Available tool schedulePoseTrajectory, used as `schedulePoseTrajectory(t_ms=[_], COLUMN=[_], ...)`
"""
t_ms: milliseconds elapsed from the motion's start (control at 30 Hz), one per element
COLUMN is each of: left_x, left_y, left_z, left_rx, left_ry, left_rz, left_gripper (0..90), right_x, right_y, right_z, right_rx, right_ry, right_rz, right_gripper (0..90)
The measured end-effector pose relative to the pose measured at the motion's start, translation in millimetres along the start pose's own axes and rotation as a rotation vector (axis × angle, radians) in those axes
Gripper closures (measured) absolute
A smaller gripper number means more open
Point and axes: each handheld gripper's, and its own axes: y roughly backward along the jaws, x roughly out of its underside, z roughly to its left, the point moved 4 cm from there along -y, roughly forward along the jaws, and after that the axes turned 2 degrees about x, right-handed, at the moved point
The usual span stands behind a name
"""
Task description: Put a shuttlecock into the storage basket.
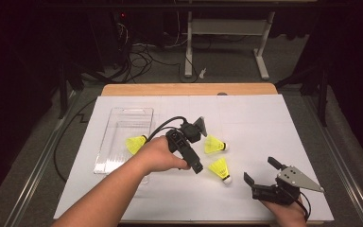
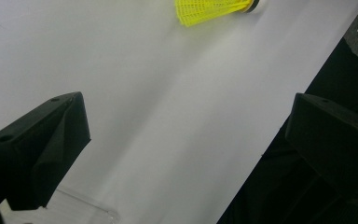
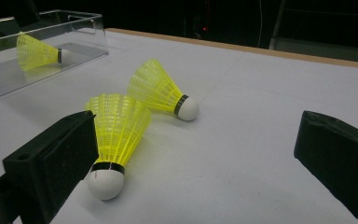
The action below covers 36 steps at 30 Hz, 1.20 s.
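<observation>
Nearest to my right gripper (image 1: 261, 172), its jaws wide, lies a yellow plastic shuttlecock (image 3: 113, 135); my left gripper (image 2: 186, 140), also wide and empty, is beside the clear plastic tray (image 1: 123, 137).

Three shuttlecocks have bright yellow ribbed skirts, a thin black band and a white cork: the near shuttlecock (image 3: 109, 140), the middle shuttlecock (image 3: 161, 91), the shuttlecock in the clear tray (image 3: 35, 53); white sheet (image 1: 264, 123) with tan far edge; black grippers, grey plates
</observation>
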Motion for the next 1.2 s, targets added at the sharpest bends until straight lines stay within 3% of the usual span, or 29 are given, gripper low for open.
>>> schedulePoseTrajectory(t_ms=[700, 1067, 1200], left_x=[-4.8, -10.8, -12.9], left_y=[-35.0, -54.8, -61.1], left_z=[-21.0, -19.0, -20.8], left_rx=[0.004, 0.021, 0.026], left_ry=[-0.04, -0.034, -0.061], left_rz=[0.016, 0.018, -0.004], left_gripper=[0.7, 2.6, 6.6], right_x=[-3.4, -2.7, -2.6], right_y=[1.7, 1.1, 1.0], right_z=[-1.1, -1.7, -0.8], right_rx=[-0.007, -0.009, -0.01], right_ry=[-0.004, -0.007, -0.004], right_rz=[-0.018, -0.015, -0.014], right_gripper=[0.2, 0.2, 0.2])
